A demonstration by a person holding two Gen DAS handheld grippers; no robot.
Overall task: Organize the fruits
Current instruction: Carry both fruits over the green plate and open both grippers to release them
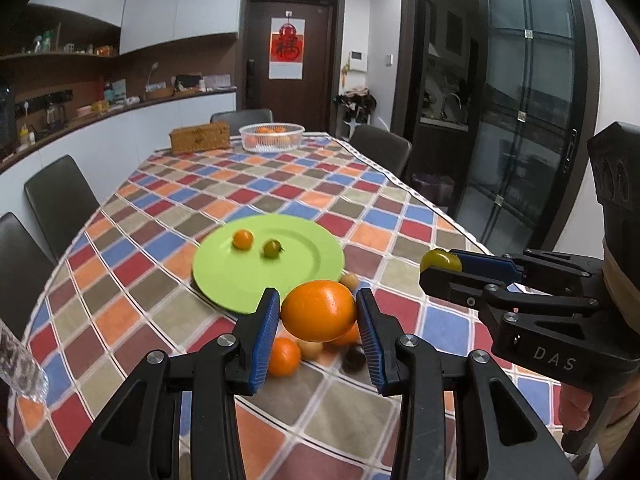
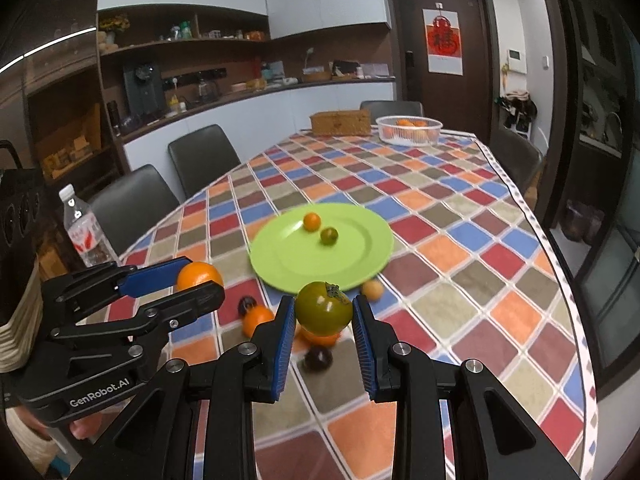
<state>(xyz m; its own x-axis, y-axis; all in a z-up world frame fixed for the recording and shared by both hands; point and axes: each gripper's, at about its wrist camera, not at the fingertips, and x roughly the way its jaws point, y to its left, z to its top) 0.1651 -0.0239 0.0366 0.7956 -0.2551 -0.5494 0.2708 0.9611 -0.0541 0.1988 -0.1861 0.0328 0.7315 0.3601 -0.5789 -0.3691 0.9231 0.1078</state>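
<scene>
A long table under a checked cloth is filling the room. Dark chairs are standing along its left side and far end. Beyond the table, a dark door is bearing a red hanging. Left of the table, a curved counter is running beneath shelves. Right of the table, glass sliding doors are reflecting dimly.

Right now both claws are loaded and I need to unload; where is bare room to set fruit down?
The green plate has bare room on its near and right parts; only two small tomatoes sit toward its far left. The cloth between plate and clear bowl is open. It is crowded at the plate's near edge, where loose fruit clusters under both claws.
</scene>
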